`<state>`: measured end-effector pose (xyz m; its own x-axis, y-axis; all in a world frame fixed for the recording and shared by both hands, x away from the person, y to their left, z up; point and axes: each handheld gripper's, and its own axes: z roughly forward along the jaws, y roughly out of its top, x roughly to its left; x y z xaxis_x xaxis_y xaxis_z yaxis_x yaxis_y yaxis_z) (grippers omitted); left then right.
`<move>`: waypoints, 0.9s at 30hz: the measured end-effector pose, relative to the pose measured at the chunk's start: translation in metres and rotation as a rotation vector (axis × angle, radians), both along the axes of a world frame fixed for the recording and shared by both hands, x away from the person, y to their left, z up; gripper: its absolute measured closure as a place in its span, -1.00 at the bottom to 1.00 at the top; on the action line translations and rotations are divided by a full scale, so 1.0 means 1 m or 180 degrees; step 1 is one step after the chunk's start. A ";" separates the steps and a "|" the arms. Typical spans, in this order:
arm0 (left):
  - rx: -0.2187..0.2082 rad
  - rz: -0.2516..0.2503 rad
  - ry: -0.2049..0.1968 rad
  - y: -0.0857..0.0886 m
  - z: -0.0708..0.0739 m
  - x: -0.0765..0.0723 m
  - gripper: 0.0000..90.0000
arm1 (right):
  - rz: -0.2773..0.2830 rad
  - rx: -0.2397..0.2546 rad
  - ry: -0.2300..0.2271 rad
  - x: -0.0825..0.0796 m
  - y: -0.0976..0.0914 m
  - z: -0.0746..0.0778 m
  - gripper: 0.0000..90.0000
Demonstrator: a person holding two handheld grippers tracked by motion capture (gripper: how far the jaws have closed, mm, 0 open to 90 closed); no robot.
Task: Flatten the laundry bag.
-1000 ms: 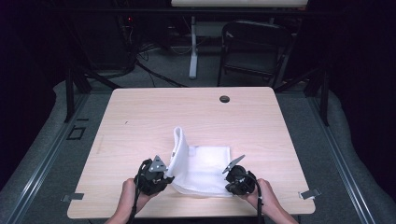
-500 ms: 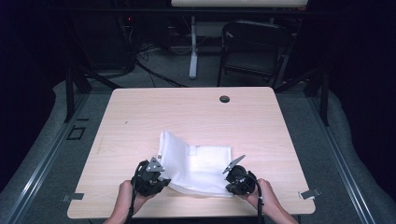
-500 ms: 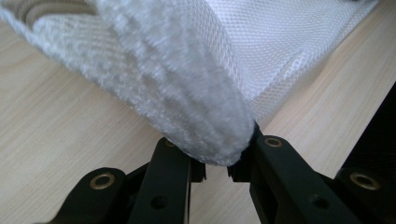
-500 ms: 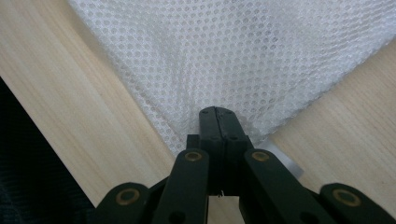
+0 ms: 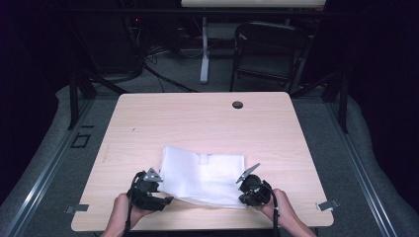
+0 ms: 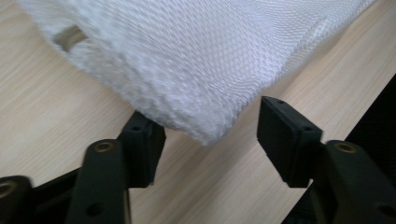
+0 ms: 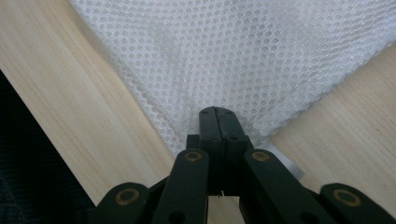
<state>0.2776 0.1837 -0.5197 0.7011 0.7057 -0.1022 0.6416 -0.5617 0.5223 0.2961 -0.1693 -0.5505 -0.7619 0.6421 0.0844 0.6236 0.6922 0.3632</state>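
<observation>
a white mesh cloth [image 5: 205, 177] lies spread flat on the near half of the wooden worktop [image 5: 197, 118]. the right gripper [image 5: 250, 195] has its fingers pinched tight on the cloth's near right corner. the left gripper [image 5: 163, 201] sits at the near left corner, its fingers having just been opening; the corner lies between them, free of both pads.
</observation>
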 end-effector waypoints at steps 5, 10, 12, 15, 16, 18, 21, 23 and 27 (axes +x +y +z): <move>-0.0075 0.0232 -0.0031 0.020 0.004 -0.004 -0.39 | -0.0012 0.0050 0.0019 0.001 0.000 0.000 0.97; -0.0195 0.0309 -0.0213 0.021 0.012 -0.005 -0.56 | 0.0017 0.0110 0.0001 0.003 -0.004 0.006 0.72; -0.0233 0.0249 -0.0257 0.016 0.014 -0.004 -0.59 | -0.0002 0.0221 -0.0122 0.003 -0.007 0.013 0.59; -0.0227 0.0150 -0.0293 0.007 0.015 -0.001 -0.63 | 0.0045 0.0304 -0.0213 0.002 -0.011 0.019 0.37; -0.0236 0.0101 -0.0304 0.003 0.014 0.000 -0.63 | 0.0059 0.0314 -0.0239 0.002 -0.011 0.020 0.32; -0.0227 0.0018 -0.0281 -0.003 0.013 0.003 -0.65 | 0.0113 0.0341 -0.0244 0.000 -0.011 0.021 0.23; -0.0252 -0.0106 -0.0302 -0.012 0.012 0.007 -0.66 | 0.0187 0.0330 -0.0256 -0.001 -0.008 0.022 0.14; -0.0256 -0.0176 -0.0318 -0.018 0.011 0.009 -0.67 | 0.0217 0.0330 -0.0284 -0.003 -0.005 0.021 0.12; -0.0240 -0.0299 -0.0317 -0.032 0.007 0.014 -0.67 | 0.0278 0.0291 -0.0304 -0.005 0.000 0.017 0.15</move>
